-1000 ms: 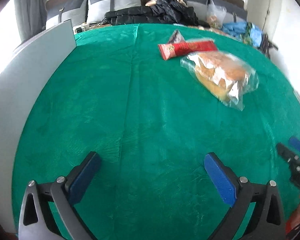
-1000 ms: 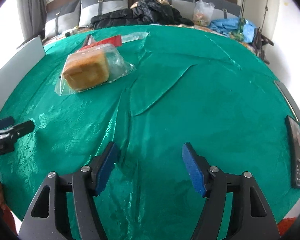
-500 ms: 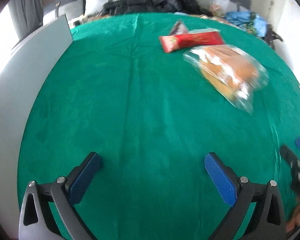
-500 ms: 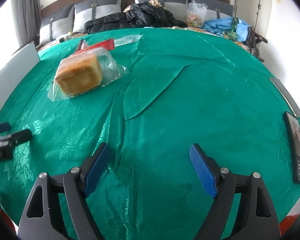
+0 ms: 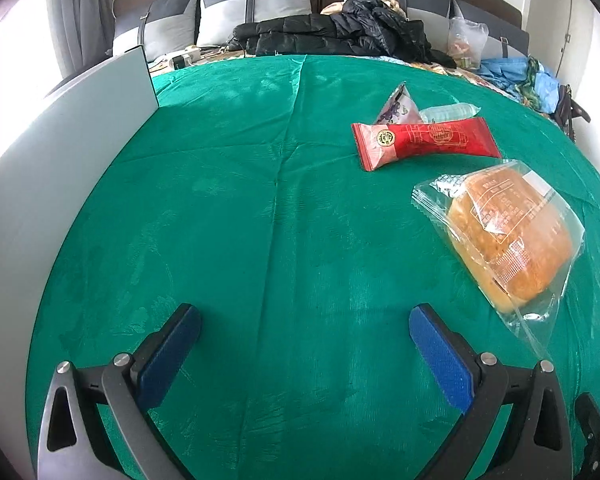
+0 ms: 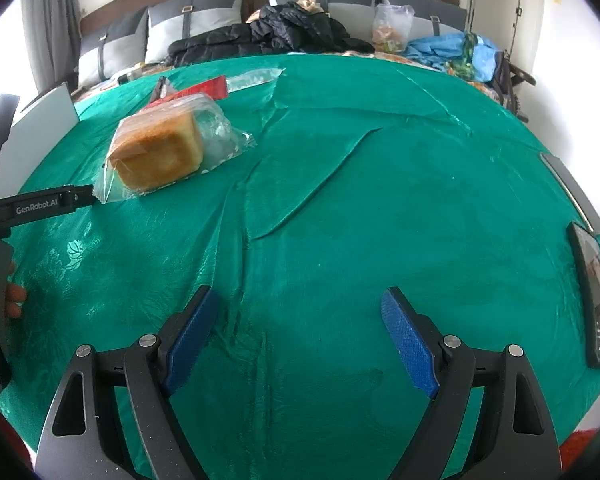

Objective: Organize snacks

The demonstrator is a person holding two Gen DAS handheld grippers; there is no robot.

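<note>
A bread loaf in a clear bag lies on the green tablecloth, right of my left gripper, which is open and empty. Beyond it lie a red snack packet, a small purple pouch and a clear packet. In the right wrist view the bread lies far left, with the red packet behind it. My right gripper is open and empty over bare cloth. The left gripper's finger shows just left of the bread bag.
A grey upright panel borders the table's left side. A black phone lies at the right edge. The cloth has raised folds in the middle. A bed with a black jacket and bags stands behind.
My left gripper has moved forward toward the snacks, so the bread and red packet appear closer. My right gripper has opened wider and shifted slightly.
</note>
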